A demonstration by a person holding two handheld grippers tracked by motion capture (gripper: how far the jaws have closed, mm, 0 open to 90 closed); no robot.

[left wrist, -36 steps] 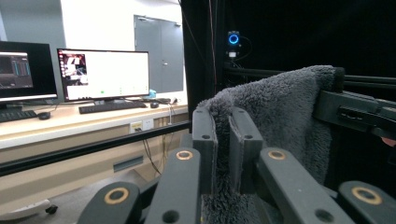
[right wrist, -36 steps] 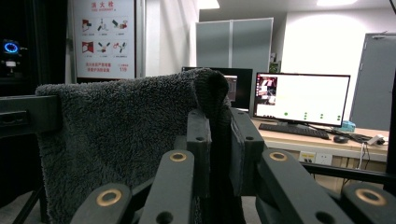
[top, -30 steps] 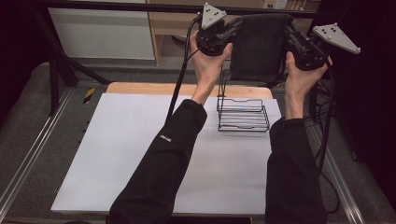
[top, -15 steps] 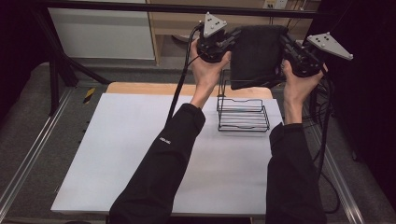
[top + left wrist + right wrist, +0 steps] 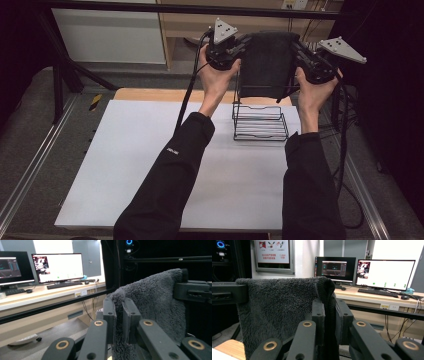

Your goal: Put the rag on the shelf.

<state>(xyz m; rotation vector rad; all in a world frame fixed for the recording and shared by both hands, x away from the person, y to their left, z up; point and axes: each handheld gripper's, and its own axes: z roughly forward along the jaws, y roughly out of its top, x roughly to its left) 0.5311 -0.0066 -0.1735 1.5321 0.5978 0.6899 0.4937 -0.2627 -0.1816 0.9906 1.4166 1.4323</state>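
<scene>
Towel (image 5: 266, 62), dark grey and fleecy, hangs stretched flat between the two grippers, held up in the air above the far edge of the counter (image 5: 150, 165).

High view: left gripper (image 5: 239, 50) holds the towel's upper left corner, right gripper (image 5: 300, 54) the upper right one. Towel's lower edge hangs just above a black wire rack (image 5: 260, 125) that stands on the white counter near its far right side; whether cloth and rack touch cannot be told here. Both forearms in black sleeves reach up from the bottom edge. Finger contact is too small to read in this view.

Left gripper view: fingers (image 5: 109, 317) pressed together on a fold of the towel's edge, pile bulging above the pads. Right gripper shows at the far right, at the opposite corner. Two lit monitors (image 5: 58, 267) and a keyboard on a desk behind.

Right gripper view: fingers (image 5: 344, 320) pinching the towel's rolled edge, cloth spreading leftward to the left gripper. A corner of the wooden board under the counter sheet shows at lower left; monitors stand behind at the right.
</scene>
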